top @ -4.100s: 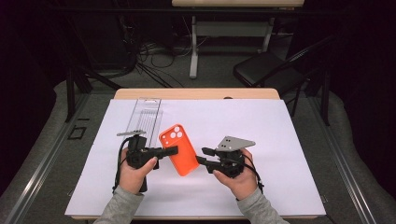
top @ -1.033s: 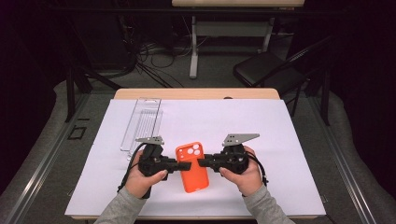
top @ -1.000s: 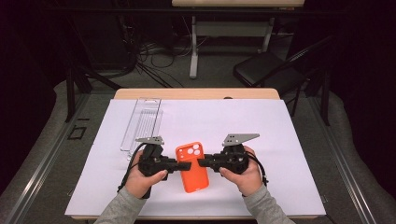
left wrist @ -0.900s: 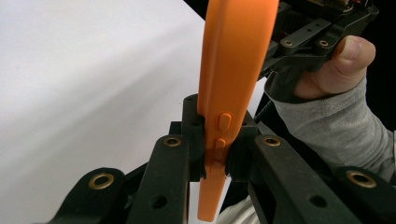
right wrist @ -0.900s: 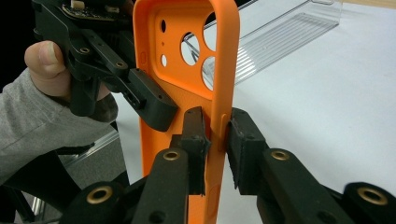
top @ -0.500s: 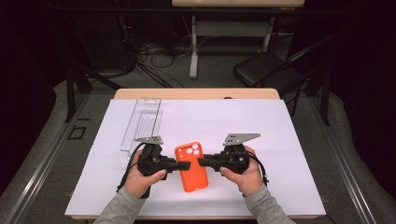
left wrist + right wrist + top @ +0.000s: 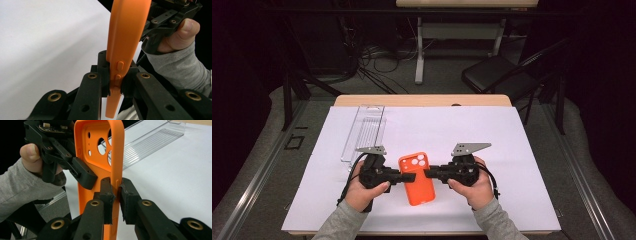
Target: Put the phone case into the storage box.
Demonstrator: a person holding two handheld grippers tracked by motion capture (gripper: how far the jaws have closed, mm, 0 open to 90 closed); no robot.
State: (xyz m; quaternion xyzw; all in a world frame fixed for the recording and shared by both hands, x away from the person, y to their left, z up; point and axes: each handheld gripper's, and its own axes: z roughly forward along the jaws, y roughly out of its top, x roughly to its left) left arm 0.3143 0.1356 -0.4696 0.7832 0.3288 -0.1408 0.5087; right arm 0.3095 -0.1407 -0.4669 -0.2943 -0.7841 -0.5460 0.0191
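Note:
An orange phone case (image 7: 417,178) hangs just above the white sheet, between both grippers, camera holes toward the far side. My left gripper (image 7: 403,176) is shut on its left long edge, and the left gripper view shows the case (image 7: 125,32) edge-on with the pads clamped by its side buttons. My right gripper (image 7: 430,173) is shut on the opposite long edge. In the right gripper view the case (image 7: 96,170) stands upright, showing its inner face. The left gripper (image 7: 83,177) holds its far edge there.
A white sheet (image 7: 512,145) covers the wooden table. A clear plastic tray (image 7: 364,131) lies at the back left, just beyond the left hand, also visible as the tray (image 7: 155,140). A black chair (image 7: 497,75) and cables sit on the floor behind.
Since about four seconds ago the case has come toward the table's front edge and turned straighter between the grippers. Over the last second nothing has visibly moved.

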